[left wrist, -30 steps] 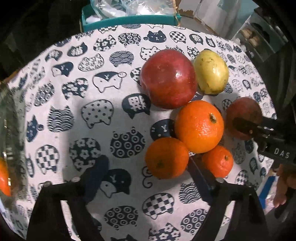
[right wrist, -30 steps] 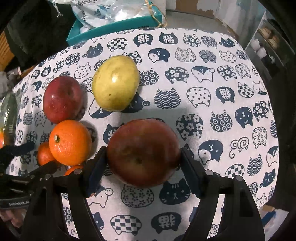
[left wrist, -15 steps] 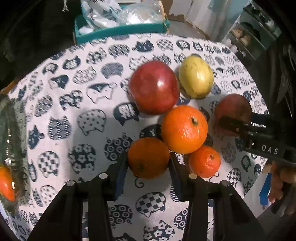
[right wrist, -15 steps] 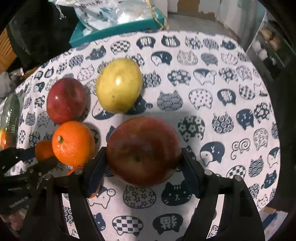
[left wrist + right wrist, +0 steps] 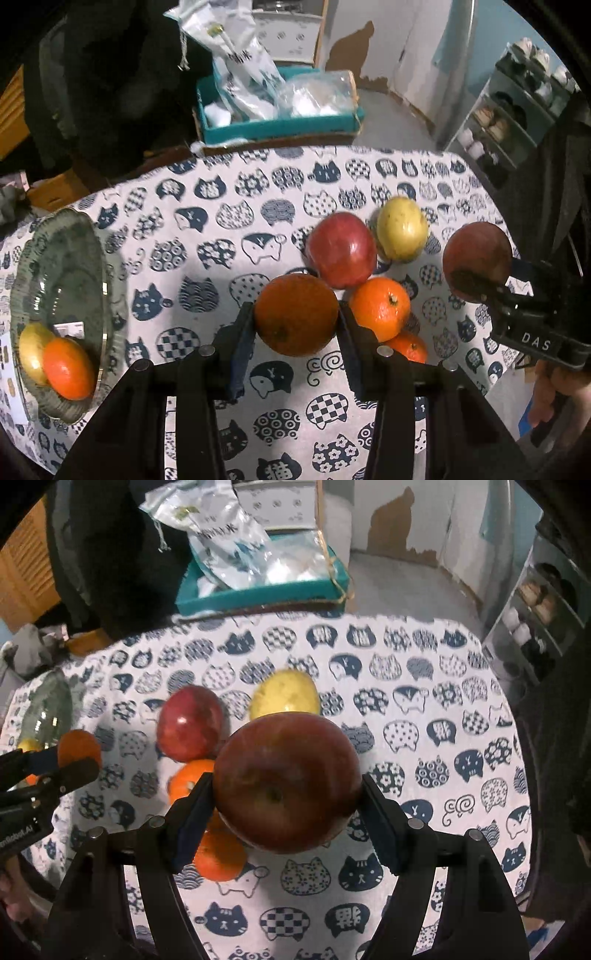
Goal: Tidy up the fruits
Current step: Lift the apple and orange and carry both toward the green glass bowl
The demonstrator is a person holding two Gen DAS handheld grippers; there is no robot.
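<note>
- My left hand-held gripper (image 5: pixel 296 325) is clamped on an orange (image 5: pixel 296 314), raised off the table (image 5: pixel 221 236).
- My right hand-held gripper (image 5: pixel 287 805) is clamped on a dark red apple (image 5: pixel 288 781), also held above the cloth.
- A red apple (image 5: pixel 340 249), a yellow fruit (image 5: pixel 402 228) and two oranges lie clustered below.
- The glass plate (image 5: pixel 55 273) at my left holds two fruits.

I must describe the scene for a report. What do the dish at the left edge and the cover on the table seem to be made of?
The dish looks like clear glass, glossy: the cloth pattern shows through it, bright glints sit on it, and its rim is ribbed. Clear plastic cannot be excluded. The table cover looks like woven fabric, matte: no shine, a printed pattern of navy cat heads on white, and its edge drapes softly.
</note>
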